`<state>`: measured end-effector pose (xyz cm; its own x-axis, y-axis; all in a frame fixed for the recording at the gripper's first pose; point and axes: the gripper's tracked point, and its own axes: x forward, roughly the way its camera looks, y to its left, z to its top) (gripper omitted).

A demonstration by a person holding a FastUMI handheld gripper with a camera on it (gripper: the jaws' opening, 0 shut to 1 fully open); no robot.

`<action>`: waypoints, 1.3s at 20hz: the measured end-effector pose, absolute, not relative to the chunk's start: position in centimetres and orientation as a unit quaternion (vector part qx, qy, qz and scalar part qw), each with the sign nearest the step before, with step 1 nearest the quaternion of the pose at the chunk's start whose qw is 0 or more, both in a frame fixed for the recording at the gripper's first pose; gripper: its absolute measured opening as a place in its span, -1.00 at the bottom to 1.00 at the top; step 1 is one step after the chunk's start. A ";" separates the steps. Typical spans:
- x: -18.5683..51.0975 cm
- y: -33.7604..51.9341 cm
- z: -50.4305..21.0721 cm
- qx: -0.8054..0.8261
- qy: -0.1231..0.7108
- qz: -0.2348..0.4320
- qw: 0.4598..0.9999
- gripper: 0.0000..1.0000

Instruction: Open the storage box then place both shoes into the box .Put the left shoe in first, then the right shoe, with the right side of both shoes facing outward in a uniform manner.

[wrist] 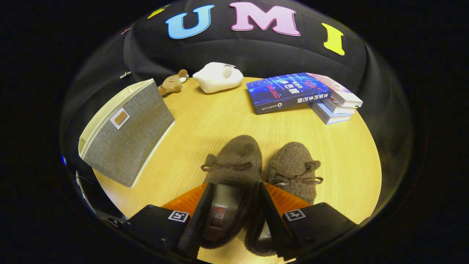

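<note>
Gripper view: I've got the gripper (234, 189) wide open, fingers straddling the left shoe (234, 161) at bottom centre, nothing clamped yet; right shoe (293, 167) beside it, box (128, 135) mid-left w/ mouth reachable.

I am working in a staged booth dressed like a home: a round wooden table (227, 121) against black cloth, holding stacked books (304, 95), a plush toy (173, 83) and slippers (263, 161).
</note>
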<state>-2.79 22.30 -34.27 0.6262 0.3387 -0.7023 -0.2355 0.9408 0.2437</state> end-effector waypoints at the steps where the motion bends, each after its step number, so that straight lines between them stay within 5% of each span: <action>1: -2.2 22.0 -35.0 0.051 0.403 0.150 0.902 0.39; 5: -0.5 20.9 -36.9 0.035 0.410 0.111 0.905 -0.37; 9: -0.1 20.5 -37.0 0.059 0.423 0.078 0.901 -0.84; 26: 1.2 31.8 -11.8 0.168 0.348 0.137 0.912 -0.88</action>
